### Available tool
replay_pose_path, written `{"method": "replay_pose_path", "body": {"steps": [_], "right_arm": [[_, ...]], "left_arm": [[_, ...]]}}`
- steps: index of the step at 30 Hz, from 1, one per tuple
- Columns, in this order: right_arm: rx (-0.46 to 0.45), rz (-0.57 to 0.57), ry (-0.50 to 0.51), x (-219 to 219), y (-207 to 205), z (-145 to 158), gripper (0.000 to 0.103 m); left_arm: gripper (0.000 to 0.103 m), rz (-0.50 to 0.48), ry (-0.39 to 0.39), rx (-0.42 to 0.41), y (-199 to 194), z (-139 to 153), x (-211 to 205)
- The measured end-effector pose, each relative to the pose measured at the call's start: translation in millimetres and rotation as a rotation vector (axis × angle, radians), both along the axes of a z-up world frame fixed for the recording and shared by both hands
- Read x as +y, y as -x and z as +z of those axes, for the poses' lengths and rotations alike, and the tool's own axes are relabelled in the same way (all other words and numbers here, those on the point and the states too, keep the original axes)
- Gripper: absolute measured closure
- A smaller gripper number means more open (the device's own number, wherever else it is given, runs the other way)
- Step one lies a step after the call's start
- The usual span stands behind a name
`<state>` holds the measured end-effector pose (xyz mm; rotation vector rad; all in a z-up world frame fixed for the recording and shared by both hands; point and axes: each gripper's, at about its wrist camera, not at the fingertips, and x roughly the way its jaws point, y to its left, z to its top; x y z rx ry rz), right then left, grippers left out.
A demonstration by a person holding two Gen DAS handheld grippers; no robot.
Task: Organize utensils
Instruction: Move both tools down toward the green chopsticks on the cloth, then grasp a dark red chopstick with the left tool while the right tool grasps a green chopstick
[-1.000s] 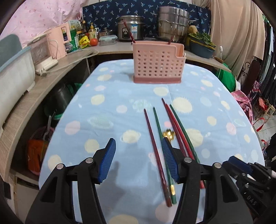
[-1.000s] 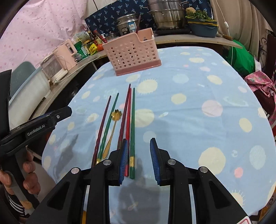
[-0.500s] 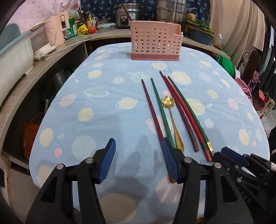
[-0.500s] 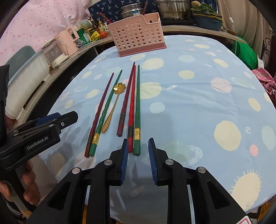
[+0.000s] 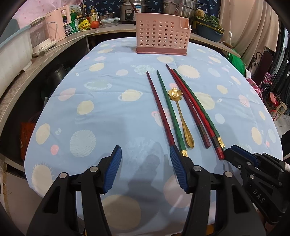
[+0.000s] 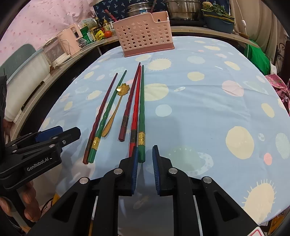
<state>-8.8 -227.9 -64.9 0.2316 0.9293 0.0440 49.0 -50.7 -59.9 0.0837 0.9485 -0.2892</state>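
Five chopsticks [image 6: 135, 101] and a gold spoon [image 6: 116, 110] lay on the surface [image 6: 199, 112]. Right gripper [image 6: 145, 159] jaws were closing, narrow, green chopstick [image 6: 142, 116] end between them, ungripped. Left gripper [image 5: 145, 168] jaws stood wide, empty.

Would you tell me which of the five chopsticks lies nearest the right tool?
The green chopstick on the far right of the row: its gold-banded end sits just between the closing right tool, not yet pinched. The other green one lies left of the spoon.

Behind a table draped in a blue planet-print tablecloth [image 5: 112, 112], a tomato [image 5: 94, 24], bottles and steel pots [image 6: 183, 9] crowd the counter.
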Motion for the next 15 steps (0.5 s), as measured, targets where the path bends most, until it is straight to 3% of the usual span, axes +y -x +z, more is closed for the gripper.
{"method": "replay_pose_path", "body": {"steps": [15], "right_arm": [[-0.003, -0.008, 0.014, 2.3, -3.9, -3.4, 0.095]], "left_arm": [[0.050, -0.052, 0.016, 0.037, 8.7, -8.4, -12.1]]}}
